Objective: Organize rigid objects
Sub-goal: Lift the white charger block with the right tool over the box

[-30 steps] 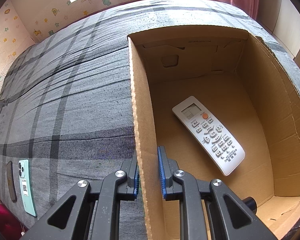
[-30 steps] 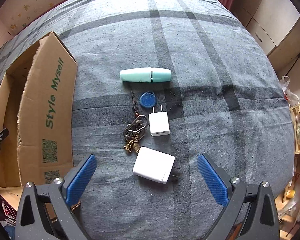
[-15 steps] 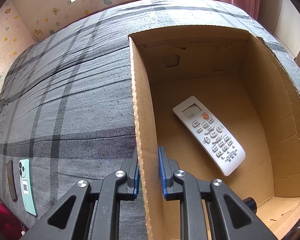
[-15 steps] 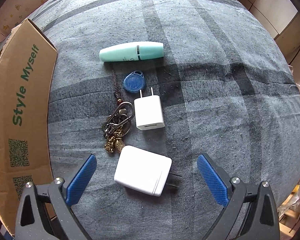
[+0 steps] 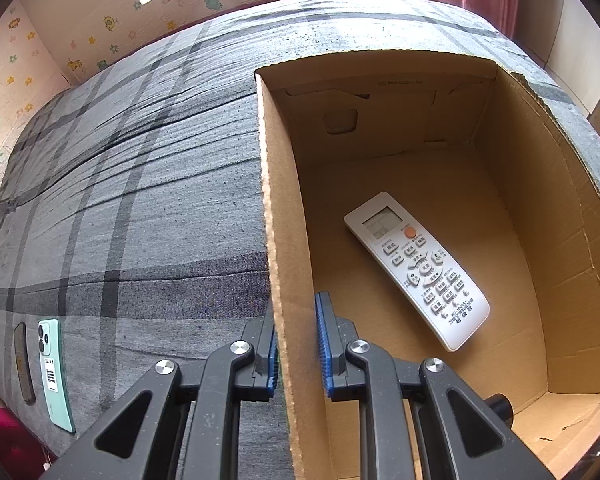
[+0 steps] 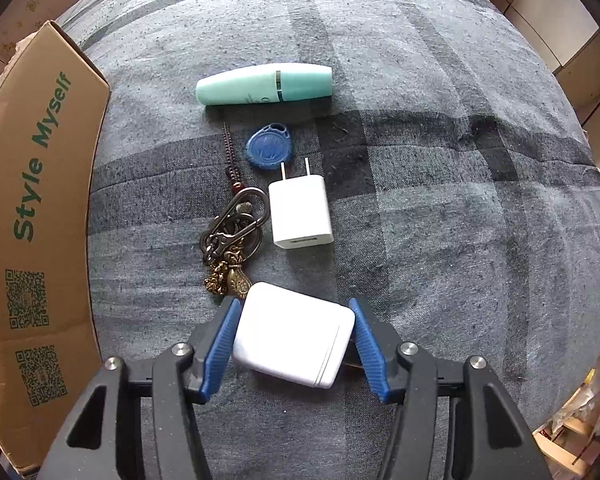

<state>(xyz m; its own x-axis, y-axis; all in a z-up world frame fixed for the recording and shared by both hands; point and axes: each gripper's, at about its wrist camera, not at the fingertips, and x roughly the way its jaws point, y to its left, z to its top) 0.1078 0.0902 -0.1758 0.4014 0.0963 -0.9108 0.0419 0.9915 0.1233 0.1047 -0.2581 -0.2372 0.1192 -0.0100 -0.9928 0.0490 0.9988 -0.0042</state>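
My left gripper (image 5: pixel 297 344) is shut on the left wall of the cardboard box (image 5: pixel 284 240). A white remote (image 5: pixel 416 268) lies on the box floor. My right gripper (image 6: pixel 294 340) is shut on the large white charger (image 6: pixel 292 336), which rests on the grey plaid bed. Beyond it lie a small white plug adapter (image 6: pixel 300 212), a bunch of keys (image 6: pixel 232 236), a blue key fob (image 6: pixel 268 146) and a mint green tube (image 6: pixel 264 84). The box's outer wall (image 6: pixel 32 208) stands at the left of the right wrist view.
A mint green phone (image 5: pixel 52 372) and a dark flat object (image 5: pixel 22 364) lie near the bed's left edge in the left wrist view. Cupboards and shelves stand past the bed's right edge (image 6: pixel 580 240).
My right gripper has come down and forward over the large white charger and closed on it. My left gripper has stayed on the box wall.
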